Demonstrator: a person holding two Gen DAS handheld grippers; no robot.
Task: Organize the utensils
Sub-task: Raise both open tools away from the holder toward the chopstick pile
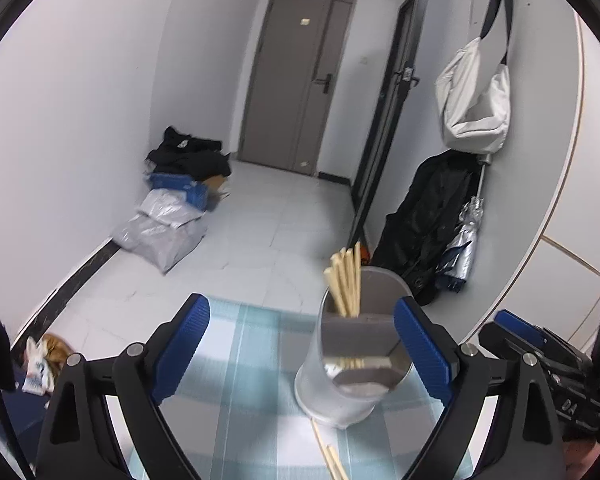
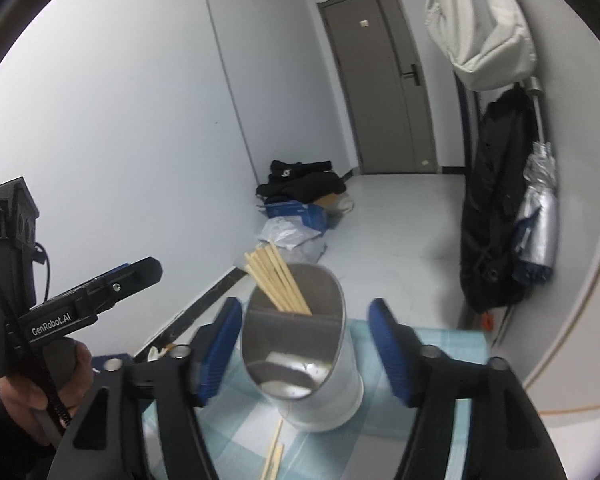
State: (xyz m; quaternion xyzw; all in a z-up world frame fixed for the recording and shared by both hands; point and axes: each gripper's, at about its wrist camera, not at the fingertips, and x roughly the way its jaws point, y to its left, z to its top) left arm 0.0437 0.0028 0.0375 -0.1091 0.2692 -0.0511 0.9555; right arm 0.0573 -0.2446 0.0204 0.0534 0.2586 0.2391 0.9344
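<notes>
A bundle of chopsticks [image 2: 278,282] already stands in the grey utensil holder [image 2: 300,360]; more loose chopsticks [image 2: 274,454] lie just before its base. Both the left gripper [image 1: 302,354] and right gripper [image 2: 306,354] have jaws apart, empty.

The loose chopsticks [image 1: 332,460] run off the bottom edge, and the holder [image 2: 300,364] hides the standing chopsticks' [image 2: 278,280] lower ends.

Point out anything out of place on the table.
A few chopsticks lie loose on the checked tablecloth at the foot of the grey utensil holder, while the other chopsticks stand in its rear compartment. Nothing looks spilled or damaged.
</notes>
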